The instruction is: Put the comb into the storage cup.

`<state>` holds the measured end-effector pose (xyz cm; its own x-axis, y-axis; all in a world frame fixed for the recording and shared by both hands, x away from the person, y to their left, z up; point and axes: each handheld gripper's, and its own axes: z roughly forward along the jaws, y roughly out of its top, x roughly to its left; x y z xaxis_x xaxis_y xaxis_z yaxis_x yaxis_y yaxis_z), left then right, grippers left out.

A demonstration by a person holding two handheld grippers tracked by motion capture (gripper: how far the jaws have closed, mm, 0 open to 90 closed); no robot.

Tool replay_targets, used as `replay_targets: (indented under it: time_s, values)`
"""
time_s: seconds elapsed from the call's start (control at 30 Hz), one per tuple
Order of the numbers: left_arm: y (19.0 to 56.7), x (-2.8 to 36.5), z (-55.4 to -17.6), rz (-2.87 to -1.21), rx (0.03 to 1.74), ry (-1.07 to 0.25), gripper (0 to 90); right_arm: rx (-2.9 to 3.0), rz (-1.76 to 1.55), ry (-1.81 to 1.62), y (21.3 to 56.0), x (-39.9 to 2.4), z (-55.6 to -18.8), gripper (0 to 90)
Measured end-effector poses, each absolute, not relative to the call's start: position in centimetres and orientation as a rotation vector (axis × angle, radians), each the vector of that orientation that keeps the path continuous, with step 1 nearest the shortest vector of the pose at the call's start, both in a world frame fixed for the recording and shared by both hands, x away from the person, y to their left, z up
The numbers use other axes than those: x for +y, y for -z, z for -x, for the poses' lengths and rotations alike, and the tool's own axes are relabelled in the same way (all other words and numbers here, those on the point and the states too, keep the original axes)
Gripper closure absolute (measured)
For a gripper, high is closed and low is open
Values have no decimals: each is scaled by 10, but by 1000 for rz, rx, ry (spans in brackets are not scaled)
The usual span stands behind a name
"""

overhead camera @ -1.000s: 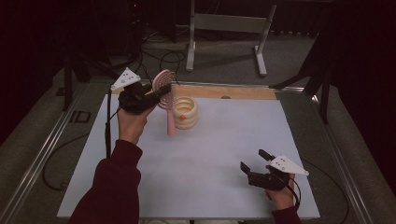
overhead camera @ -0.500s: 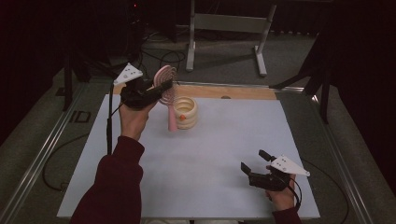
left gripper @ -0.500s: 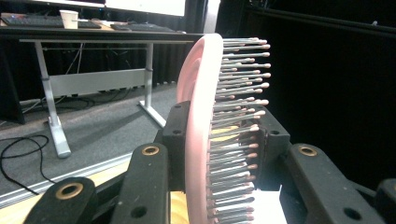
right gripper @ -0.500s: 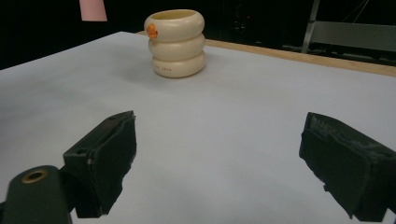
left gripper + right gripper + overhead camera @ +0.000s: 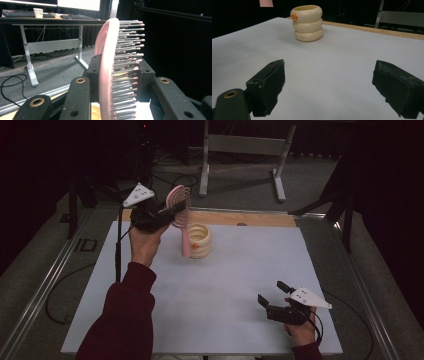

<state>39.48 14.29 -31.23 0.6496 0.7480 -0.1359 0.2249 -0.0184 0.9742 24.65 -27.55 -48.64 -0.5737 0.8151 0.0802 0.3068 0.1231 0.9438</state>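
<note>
the left gripper [image 5: 172,212] is clamping a pink hairbrush [image 5: 178,210] by its head, long axis hanging upright, handle pointing toward six o'clock just beside the cream ringed holder [image 5: 198,241]. the right gripper [image 5: 272,300], jaws gaping and empty, is resting well apart at five o'clock. small print on the holder is unreadable.

High view looks forward and down over the table [image 5: 240,285]. Right gripper view sits low, facing the ringed holder [image 5: 308,23] toward 11 o'clock, shared with the high view [image 5: 199,241].
</note>
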Motion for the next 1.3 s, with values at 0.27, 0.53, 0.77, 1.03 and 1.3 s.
replay_targets:
  time_s: [0.27,0.53,0.77,1.03,1.3]
  values:
    - [310,141,-400,-1569,833,-507,655,1949,-1083,-1457,487,-275,-247,111]
    - [309,140,-405,-1557,838,-514,655,1941,-1087,-1465,487,-277,-247,112]
    - [306,135,-410,-1569,835,-530,655,1932,-1095,-1468,487,-279,-247,112]
    - [304,131,-415,-1558,843,-535,655,1932,-1095,-1481,487,-279,-248,112]
    - [308,129,-420,-1552,864,-538,655,1927,-1100,-1483,487,-279,-248,112]
